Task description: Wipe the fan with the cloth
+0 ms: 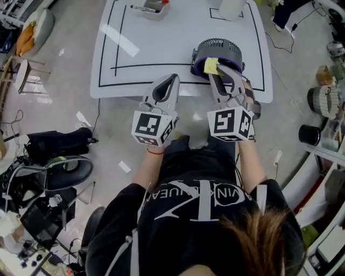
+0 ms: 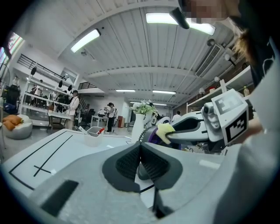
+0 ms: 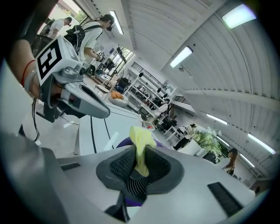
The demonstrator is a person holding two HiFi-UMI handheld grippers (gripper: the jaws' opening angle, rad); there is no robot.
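The fan point(image 1: 218, 54) is a round grey grille on a purple base, standing on the white table point(image 1: 161, 38) near its front edge. My right gripper point(image 1: 214, 71) is shut on the yellow cloth point(image 1: 211, 66), which hangs just above the fan's near rim. In the right gripper view the cloth point(image 3: 140, 146) is pinched between the ribbed pads, with the purple fan point(image 3: 127, 142) behind. My left gripper point(image 1: 170, 80) is shut and empty, over the table's front edge to the left of the fan. In the left gripper view the right gripper's cloth point(image 2: 165, 132) shows in front of the fan point(image 2: 151, 133).
A clear bin point(image 1: 151, 8) with pens stands at the table's far side, and a white container point(image 1: 232, 8) at the far right. Black lines mark the tabletop. A black chair point(image 1: 64, 172) and bags crowd the floor at left; buckets and shelves stand at right.
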